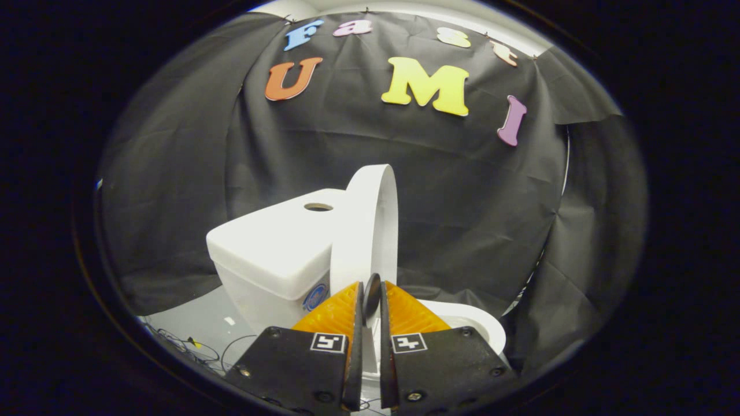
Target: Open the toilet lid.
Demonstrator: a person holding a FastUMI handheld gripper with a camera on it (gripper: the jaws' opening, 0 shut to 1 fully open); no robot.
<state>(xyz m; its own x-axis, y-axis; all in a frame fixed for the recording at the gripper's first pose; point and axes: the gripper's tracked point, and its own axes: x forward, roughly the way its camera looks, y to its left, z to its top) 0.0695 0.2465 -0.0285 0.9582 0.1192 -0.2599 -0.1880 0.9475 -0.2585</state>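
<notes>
Gripper (370, 300) is pinched tight on the lid (370, 225), which stands nearly upright by the tank (272, 248); let go early and it'll probably slam back onto the bowl (474, 323).

The gripper view rides low on the gripper (370, 297), looking forward along its nearly closed fingers (354, 323), close in on the toilet's raised lid (370, 225) seen edge-on, with the tank (277, 248) beside it and the booth wall beyond.
</notes>
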